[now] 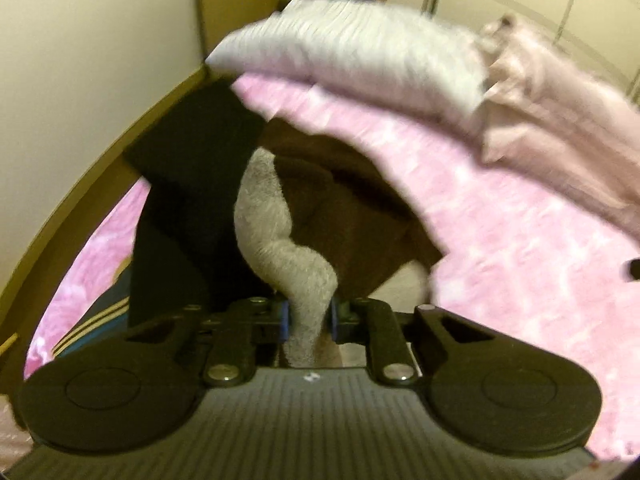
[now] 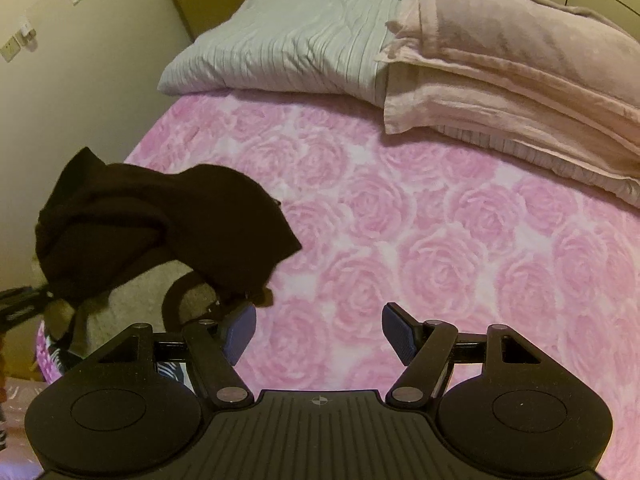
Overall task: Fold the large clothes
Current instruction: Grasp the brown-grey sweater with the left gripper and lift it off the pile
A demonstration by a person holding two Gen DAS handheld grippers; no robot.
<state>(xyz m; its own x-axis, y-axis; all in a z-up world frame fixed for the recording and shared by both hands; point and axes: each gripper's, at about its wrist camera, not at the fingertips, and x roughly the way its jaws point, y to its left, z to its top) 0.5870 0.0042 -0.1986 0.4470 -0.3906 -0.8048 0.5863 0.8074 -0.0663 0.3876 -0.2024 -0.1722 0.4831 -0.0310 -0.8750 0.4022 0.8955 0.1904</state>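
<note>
Clearly, in the left wrist view, the left gripper (image 1: 310,316) has its blue pads pinched narrowly on a twisted fold of the fleecy grey lining (image 1: 276,236) of the dark brown garment (image 1: 340,196), which is bunched near the bed's edge on the pink rose blanket (image 1: 500,240). Only a thin ridge is caught, so I judge it may slip out when lifted, or the garment may rise in a clump

From the right wrist view, the right gripper (image 2: 318,332) stands wide and empty above the blanket (image 2: 400,240), just beside the garment (image 2: 160,224). This view shows the whole heap and its black strap loop; the left view alone shows the pinch itself. A grey pillow (image 2: 288,48) and folded pink bedding (image 2: 520,72) lie well apart
</note>
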